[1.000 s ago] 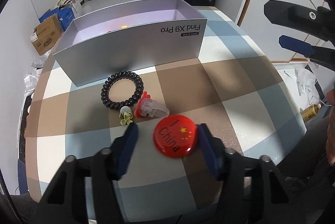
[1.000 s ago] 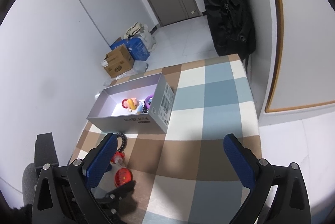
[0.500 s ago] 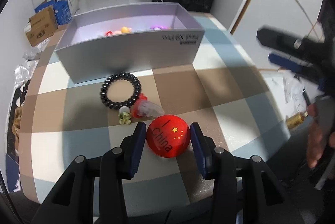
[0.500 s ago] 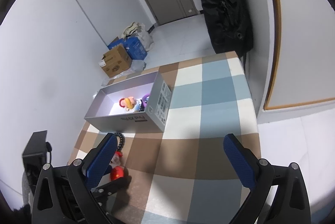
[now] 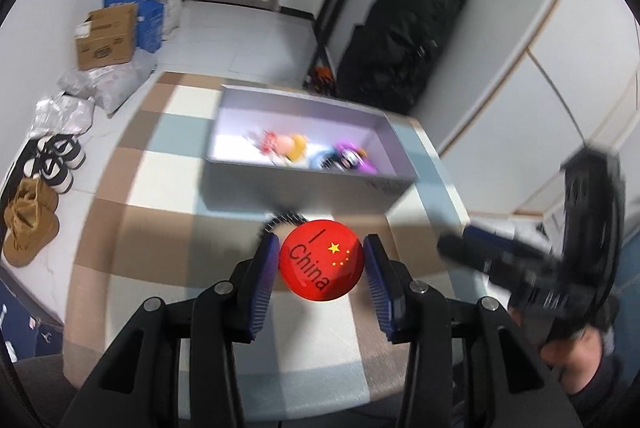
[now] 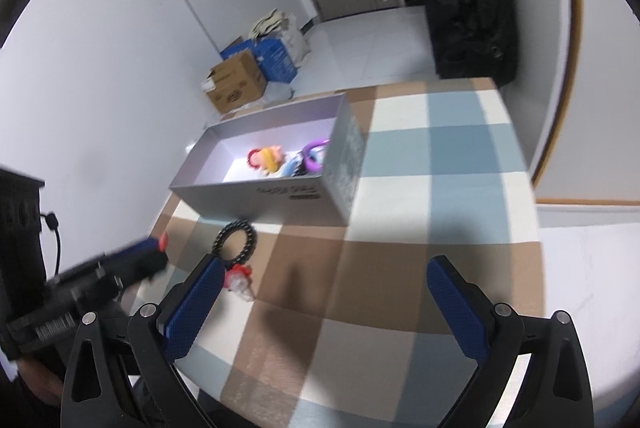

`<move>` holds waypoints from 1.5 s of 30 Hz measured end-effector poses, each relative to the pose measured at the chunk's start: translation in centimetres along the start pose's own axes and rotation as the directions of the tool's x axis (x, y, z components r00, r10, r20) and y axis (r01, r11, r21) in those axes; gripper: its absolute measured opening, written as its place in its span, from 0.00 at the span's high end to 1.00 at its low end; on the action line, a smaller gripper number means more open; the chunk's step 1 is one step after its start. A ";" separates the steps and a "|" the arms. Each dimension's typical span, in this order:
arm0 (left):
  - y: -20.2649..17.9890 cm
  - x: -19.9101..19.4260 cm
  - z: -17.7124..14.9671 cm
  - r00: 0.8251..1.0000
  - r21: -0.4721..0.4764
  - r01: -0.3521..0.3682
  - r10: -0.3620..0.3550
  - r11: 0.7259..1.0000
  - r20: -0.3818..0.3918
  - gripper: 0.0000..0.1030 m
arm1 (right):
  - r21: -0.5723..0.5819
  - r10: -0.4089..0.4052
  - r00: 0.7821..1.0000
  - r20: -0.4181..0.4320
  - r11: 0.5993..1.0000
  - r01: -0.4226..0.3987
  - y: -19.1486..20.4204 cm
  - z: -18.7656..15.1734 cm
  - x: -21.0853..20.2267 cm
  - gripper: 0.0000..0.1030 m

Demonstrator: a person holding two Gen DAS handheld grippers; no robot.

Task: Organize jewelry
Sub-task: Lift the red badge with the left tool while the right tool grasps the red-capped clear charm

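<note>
- One red round badge (image 5: pixel 322 265), printed with "I China" and yellow stars, sits low in the middle of our left wrist view, clamped between the jaws of our left gripper (image 5: pixel 320 268) and lifted off the checked surface (image 5: pixel 160 228).
- Our right gripper (image 6: pixel 324 304) has its jaws spread wide with nothing between them.
- Just above the badge we see the grey box (image 5: pixel 304 194), open, with colourful trinkets inside.
- On the surface before the box lie a dark beaded bracelet (image 6: pixel 236 236) and a red-and-clear hair clip (image 6: pixel 240 280).
</note>
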State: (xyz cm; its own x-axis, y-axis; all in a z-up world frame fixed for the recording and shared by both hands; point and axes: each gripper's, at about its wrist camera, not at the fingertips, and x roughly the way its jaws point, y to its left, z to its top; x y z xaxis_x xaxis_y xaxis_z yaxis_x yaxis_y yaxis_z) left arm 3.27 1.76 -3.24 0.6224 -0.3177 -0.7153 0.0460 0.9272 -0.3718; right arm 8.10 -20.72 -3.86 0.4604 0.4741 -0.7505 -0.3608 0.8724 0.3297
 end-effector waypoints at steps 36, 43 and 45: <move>5.1 -0.8 1.3 0.998 -0.172 0.041 -0.030 0.984 0.062 0.64 | -0.160 0.073 0.976 -0.205 0.981 -0.107 5.7 -1.0 5.7 0.95; 4.4 -1.2 1.4 0.996 -0.150 0.036 -0.024 0.988 0.082 0.63 | -0.145 0.094 0.981 -0.168 0.982 -0.118 5.5 -0.5 4.4 0.95; 3.8 -1.4 1.6 0.996 -0.133 0.030 -0.019 0.991 0.087 0.63 | -0.142 0.106 0.984 -0.144 0.982 -0.126 5.6 -0.2 3.7 0.95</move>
State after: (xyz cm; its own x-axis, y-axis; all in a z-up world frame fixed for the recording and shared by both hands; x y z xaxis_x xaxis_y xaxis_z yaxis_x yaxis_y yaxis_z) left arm 3.82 6.05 -2.75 0.6871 -0.3166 -0.6539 -0.0391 0.8826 -0.4684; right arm 7.59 -14.12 -4.93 0.2985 0.5416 -0.7859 -0.5276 0.7798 0.3370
